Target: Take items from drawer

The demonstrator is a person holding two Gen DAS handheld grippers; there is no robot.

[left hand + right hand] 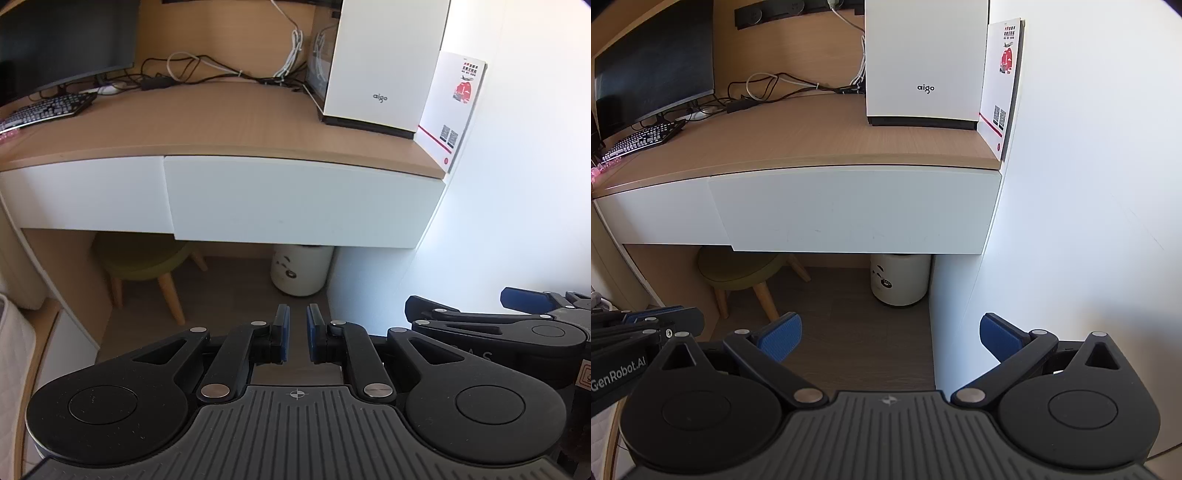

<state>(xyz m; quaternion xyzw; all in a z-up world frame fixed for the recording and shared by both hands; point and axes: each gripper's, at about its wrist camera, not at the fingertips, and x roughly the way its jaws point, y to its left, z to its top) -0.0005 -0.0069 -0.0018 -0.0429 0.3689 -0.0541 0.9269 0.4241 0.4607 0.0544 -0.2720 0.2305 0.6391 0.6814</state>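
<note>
A monitor (657, 62) stood at the worktop's (798, 136) back left corner, with a keyboard (642, 140) in front of it near the left edge. Cables (768, 86) trailed along the back edge toward a white case (925, 62) marked "aigo" at the right end, and a white and red box (999, 85) leaned beside it against the wall at the right edge. Under the front edge ran two white fronts: a narrower left one (661, 214) and the wider drawer (857, 210) on the right, closed, flush under the worktop. Below, on the floor, a green stool (738, 269) sat to the left and a white bin (901, 278) to the right, by the wall. The left gripper (297, 334) hung well short of the drawer, its jaws nearly clenched with only a thin gap and nothing between them. The right gripper (890, 334), just beside it, had its jaws released wide and empty, also clear of the drawer.
</note>
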